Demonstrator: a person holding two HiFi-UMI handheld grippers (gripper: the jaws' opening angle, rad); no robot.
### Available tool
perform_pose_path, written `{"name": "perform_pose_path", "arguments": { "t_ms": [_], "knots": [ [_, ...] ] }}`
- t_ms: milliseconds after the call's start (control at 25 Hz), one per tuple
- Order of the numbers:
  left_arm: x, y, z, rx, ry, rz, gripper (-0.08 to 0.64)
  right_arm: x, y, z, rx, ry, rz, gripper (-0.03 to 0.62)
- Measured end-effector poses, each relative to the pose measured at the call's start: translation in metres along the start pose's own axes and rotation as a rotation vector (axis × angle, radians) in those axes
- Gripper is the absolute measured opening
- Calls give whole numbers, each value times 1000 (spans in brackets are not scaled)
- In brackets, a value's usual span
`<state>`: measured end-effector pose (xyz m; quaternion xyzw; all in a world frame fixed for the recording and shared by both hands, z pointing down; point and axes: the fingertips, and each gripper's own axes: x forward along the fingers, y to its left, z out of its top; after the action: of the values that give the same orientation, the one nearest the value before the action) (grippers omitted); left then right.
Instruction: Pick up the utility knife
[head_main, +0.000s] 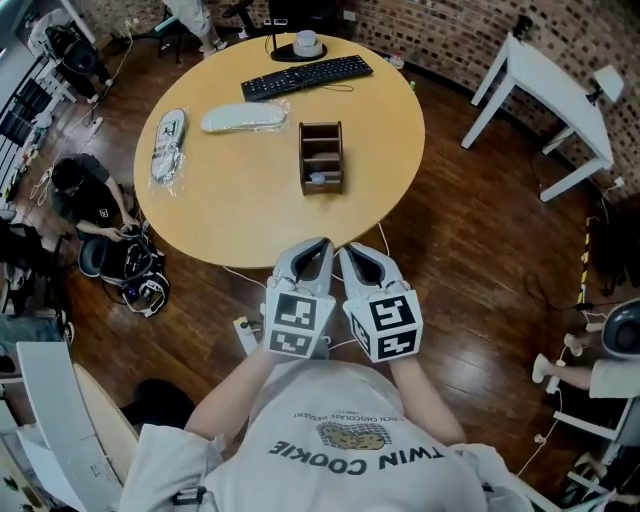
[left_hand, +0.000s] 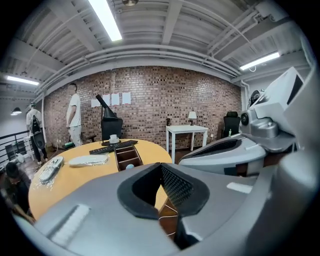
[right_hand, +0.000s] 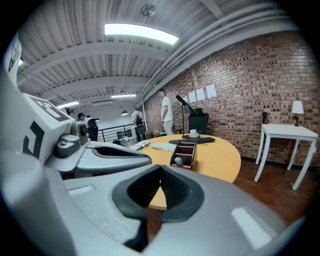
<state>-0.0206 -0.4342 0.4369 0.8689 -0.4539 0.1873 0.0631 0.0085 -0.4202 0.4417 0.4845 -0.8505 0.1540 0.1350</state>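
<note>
1. The left tongs (head_main: 318, 246) and right tongs (head_main: 350, 252) sit side by side at the near edge of the round wooden worktop (head_main: 230, 215). Both are closed tip to tip with nothing in them.
2. No utility knife is plain to see. My best guess is the small blue-grey rounded end (head_main: 318, 180) in the nearest compartment of the brown wooden organiser (head_main: 321, 150). It stands mid-worktop, well apart from both tongs, and is too small to be sure of. The long clear-wrapped white packet (head_main: 243, 119) and the clear-wrapped grey-and-white packet (head_main: 170, 142) further left are the other candidates.
3. If that guess is right, expect a light, stiff, slim body, probably rather slick. Whether the blade is retracted cannot be checked from here.
4. Grip across the flat sides of the handle at the exposed end. Draw it out along the compartment so it does not jam on the walls.
5. The organiser looks light enough to shift or tip, so the spare tongs may need to steady it.
</note>
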Motion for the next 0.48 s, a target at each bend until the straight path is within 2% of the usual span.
{"name": "perform_pose_path", "arguments": {
  "t_ms": [240, 480],
  "knots": [
    [35, 27, -8, 113, 47, -52, 6, 29, -4, 5, 7, 11, -12, 0],
    [74, 50, -7, 307, 66, -100, 18, 47, -13, 7, 23, 16, -35, 0]
  ]
}}
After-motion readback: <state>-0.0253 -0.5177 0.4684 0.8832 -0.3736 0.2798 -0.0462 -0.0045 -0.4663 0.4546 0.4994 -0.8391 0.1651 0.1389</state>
